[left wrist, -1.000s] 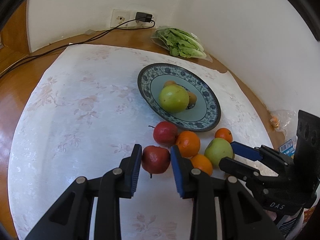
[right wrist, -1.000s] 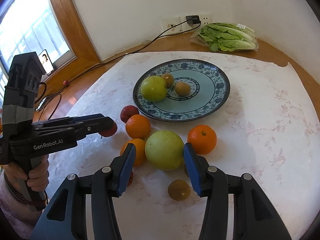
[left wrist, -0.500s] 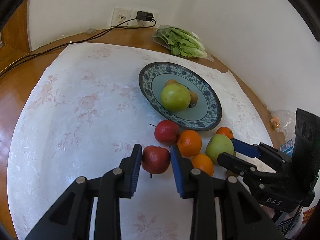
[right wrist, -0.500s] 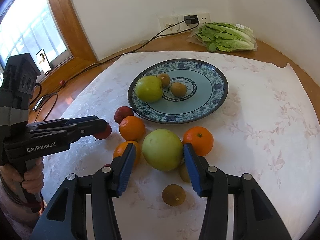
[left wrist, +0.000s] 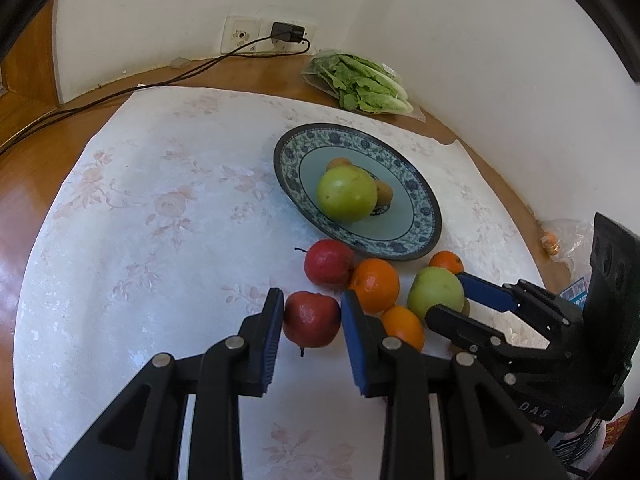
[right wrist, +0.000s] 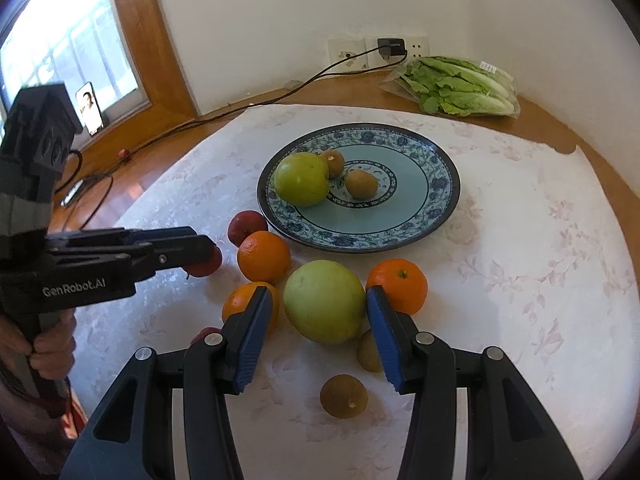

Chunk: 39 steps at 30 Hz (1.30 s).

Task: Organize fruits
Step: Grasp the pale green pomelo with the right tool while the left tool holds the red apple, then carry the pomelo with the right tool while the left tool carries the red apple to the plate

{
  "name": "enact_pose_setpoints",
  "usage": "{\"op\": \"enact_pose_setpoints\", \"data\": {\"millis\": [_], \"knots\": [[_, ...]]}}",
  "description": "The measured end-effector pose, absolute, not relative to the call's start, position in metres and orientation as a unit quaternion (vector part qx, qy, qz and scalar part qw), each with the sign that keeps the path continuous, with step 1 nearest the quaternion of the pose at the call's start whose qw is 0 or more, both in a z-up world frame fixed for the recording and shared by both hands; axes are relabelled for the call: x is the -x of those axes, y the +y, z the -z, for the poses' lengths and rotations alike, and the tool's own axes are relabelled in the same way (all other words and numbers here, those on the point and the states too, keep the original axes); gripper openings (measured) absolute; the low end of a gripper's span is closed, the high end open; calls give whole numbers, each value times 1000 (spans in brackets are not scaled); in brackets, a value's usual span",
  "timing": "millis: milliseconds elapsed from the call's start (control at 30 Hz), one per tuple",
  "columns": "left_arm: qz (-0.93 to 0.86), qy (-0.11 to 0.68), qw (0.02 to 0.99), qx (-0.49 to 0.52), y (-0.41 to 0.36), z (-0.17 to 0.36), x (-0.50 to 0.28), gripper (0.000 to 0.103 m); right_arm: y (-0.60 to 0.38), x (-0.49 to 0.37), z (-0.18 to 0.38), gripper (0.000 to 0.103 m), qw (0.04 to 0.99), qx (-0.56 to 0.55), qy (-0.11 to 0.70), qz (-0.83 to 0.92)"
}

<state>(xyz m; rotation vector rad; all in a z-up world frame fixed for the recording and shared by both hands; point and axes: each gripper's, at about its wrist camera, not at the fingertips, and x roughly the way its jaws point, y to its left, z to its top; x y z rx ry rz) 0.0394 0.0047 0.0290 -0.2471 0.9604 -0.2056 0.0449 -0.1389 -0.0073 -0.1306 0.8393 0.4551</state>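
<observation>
Currently two fruits are bracketed at once: a red apple sits between the left gripper jaws, and a big green apple sits between the right gripper jaws, both on the cloth-covered counter just short of the blue-patterned plate. Left jaws look closed onto the red apple, pads touching or nearly touching both flanks. Right jaws are apart, straddling the green apple with a sliver of gap on each side, so no grip there yet. Main risk is the crowding. The green apple is packed against an orange on its left, a second orange on its right and a small brown fruit tucked under the right pad, so closing could pinch or shove a neighbour and send round fruit rolling toward the counter edge. Both apples are smooth, round and held near the widest point, so an off-centre squeeze could squirt one out on lift. The plate already carries a green apple and two small brown fruits; dropping another in hard could knock those out over the shallow rim. The two grippers sit close together, so lifting both toward the plate together risks a clash. A loose brown fruit lies right under the right gripper's path.
</observation>
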Motion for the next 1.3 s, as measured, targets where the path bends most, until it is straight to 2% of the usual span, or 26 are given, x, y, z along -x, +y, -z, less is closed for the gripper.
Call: {"op": "enact_pose_setpoints", "data": {"millis": [500,567,767,1300], "knots": [[98,458,876,119,6,-31,-39,31,-131,-44,11,51,889,78,402,-205],[97,456,876,119,7,-32,-38,31,-131,-45,12,47,889,78,402,-204],[97,454,879,113,5,-35,-37,31,-137,-46,12,46,889,57,404,-209],[84,426,897,81,-1,-64,-54,31,-146,-50,-13,46,898,36,381,-218]]}}
